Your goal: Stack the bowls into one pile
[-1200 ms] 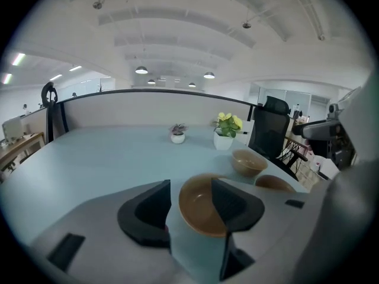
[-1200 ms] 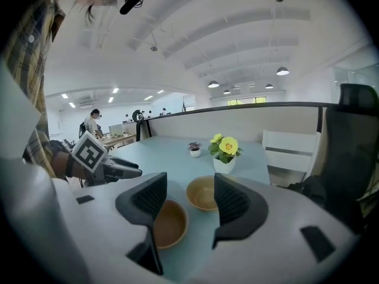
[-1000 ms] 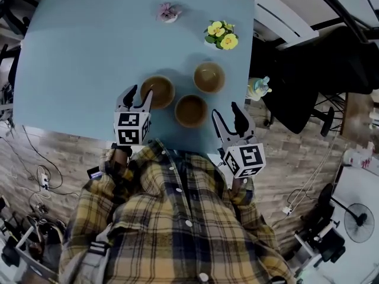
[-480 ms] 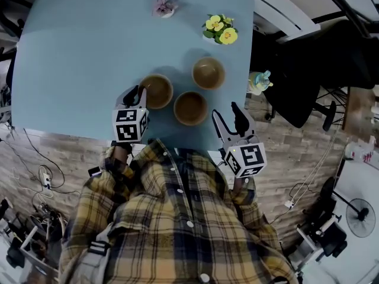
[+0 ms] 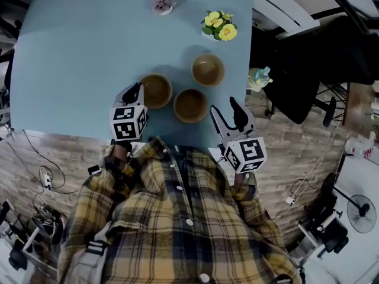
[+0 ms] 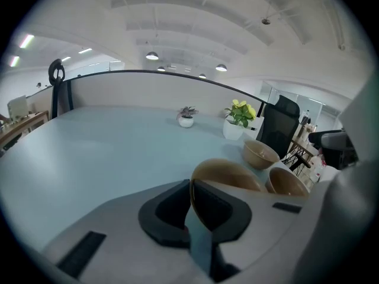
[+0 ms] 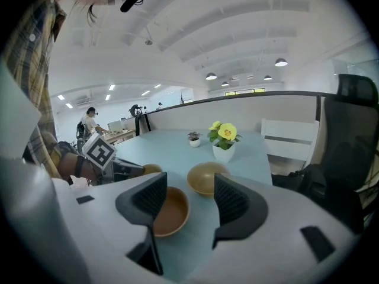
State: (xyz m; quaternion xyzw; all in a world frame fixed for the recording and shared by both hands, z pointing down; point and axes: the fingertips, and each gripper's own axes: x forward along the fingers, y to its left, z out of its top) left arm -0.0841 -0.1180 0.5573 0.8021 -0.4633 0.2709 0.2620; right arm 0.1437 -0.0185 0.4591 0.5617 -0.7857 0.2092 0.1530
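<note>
Three brown bowls sit near the front edge of the light-blue table: a left bowl, a middle bowl and a far bowl. My left gripper has just been closing and is shut on the left bowl's near rim; in the left gripper view the thin rim sits pinched between the pads, with the bowl beyond. My right gripper stands open right of the middle bowl, holding nothing. Through its jaws I see the middle bowl and the far bowl.
A pot of yellow flowers and a small pink plant stand at the table's far side. Off the right edge are a black office chair and a small bottle. Wood floor and cables lie below the front edge.
The left gripper's jaws have gone from wide apart to closed on the left bowl's rim. The right gripper has stayed in place, open.
</note>
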